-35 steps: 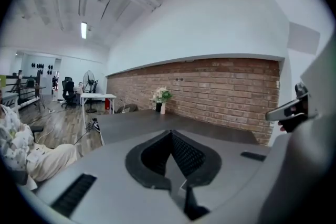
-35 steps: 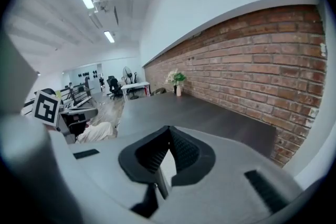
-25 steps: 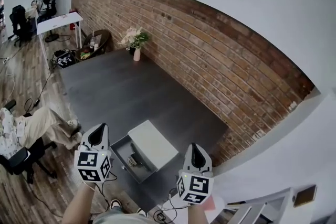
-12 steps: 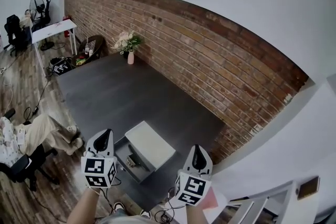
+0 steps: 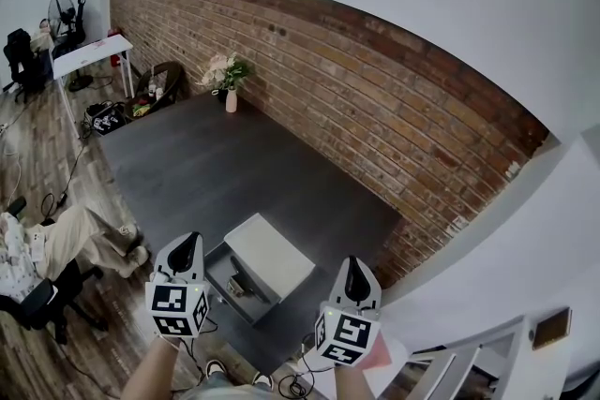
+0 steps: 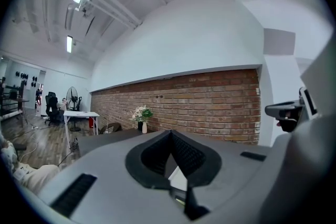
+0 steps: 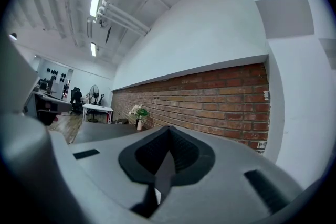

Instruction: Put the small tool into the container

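In the head view a grey box with a pale lid point(image 5: 273, 255) stands on the near end of a dark mat, and its open tray point(image 5: 217, 263) faces me. Small dark items point(image 5: 238, 286) lie in the tray; I cannot tell what they are. My left gripper point(image 5: 184, 244) hovers to the left of the tray and my right gripper point(image 5: 355, 266) to the right of the box, both held above the floor. The jaws of each meet at the tips, with nothing between them. Both gripper views look over the shut jaws, left gripper point(image 6: 169, 132) and right gripper point(image 7: 169, 128), toward the brick wall.
A dark mat point(image 5: 225, 166) runs along the brick wall point(image 5: 375, 98). A vase of flowers point(image 5: 230, 76) stands at its far end. A white table point(image 5: 92, 52), a fan point(image 5: 63, 8) and a seated person point(image 5: 52, 244) are at the left. Cables point(image 5: 298, 383) lie by my feet.
The head view has shifted slightly, so the room sits a little differently in frame. Both grippers stay shut and hold about the same places beside the box.
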`<state>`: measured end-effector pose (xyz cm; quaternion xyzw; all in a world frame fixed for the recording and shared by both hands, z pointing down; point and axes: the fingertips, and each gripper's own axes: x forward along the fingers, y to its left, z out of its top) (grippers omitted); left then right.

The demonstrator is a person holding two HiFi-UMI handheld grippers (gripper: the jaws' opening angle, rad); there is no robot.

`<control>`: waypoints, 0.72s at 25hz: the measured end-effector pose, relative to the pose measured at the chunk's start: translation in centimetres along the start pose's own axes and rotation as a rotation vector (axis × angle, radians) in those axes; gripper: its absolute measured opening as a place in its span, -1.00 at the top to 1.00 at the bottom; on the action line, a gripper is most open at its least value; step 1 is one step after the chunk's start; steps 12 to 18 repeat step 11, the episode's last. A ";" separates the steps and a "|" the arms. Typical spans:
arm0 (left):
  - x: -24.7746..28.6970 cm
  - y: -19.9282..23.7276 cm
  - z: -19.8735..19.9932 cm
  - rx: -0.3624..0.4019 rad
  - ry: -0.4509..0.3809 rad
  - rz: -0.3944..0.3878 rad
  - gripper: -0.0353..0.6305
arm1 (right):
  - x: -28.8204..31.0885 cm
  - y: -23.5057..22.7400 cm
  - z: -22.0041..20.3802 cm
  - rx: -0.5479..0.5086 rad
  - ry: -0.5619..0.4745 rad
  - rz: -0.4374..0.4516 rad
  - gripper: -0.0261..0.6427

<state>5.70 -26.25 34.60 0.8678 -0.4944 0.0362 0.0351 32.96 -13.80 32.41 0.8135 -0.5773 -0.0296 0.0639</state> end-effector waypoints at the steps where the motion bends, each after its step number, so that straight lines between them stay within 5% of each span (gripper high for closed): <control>1: 0.0 0.0 0.0 0.000 0.000 0.000 0.89 | 0.0 0.0 0.0 -0.001 0.000 0.000 0.92; 18: 0.0 0.8 -0.2 0.001 -0.006 0.001 0.89 | 0.1 0.5 0.4 -0.012 -0.009 -0.006 0.92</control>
